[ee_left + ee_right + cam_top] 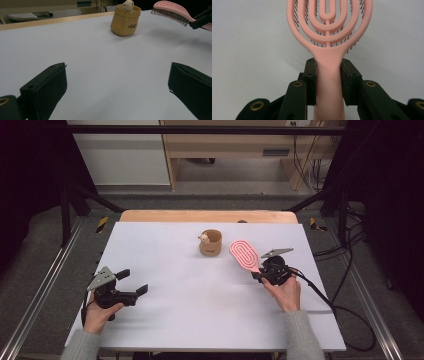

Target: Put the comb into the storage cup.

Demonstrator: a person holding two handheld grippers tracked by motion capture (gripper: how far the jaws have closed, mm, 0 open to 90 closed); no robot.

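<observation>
In the high view the person's two forearms come in from the bottom edge. At lower left the left hand holds the left tool low over the white tabletop, its jaws spread wide apart with nothing between them; the left gripper view shows the two black jaws at the bottom corners of the frame with bare tabletop between them. At lower right of centre in the high view the right tool is clamped on the handle of a pink hairbrush, whose oval head points up and left in the frame. The right gripper view shows both pads pressed flat against the sides of the handle, the head with its looped ribs filling the top of the frame, dark bristles showing through the gaps. In the left gripper view the hairbrush hangs at the upper right clear of the tabletop, bristles facing down. Farther off, near the middle of the high view and just left of the brush head, stands a small tan pouch-shaped cup with a pale little figure peeking from its rim; cup and brush are near but apart
</observation>
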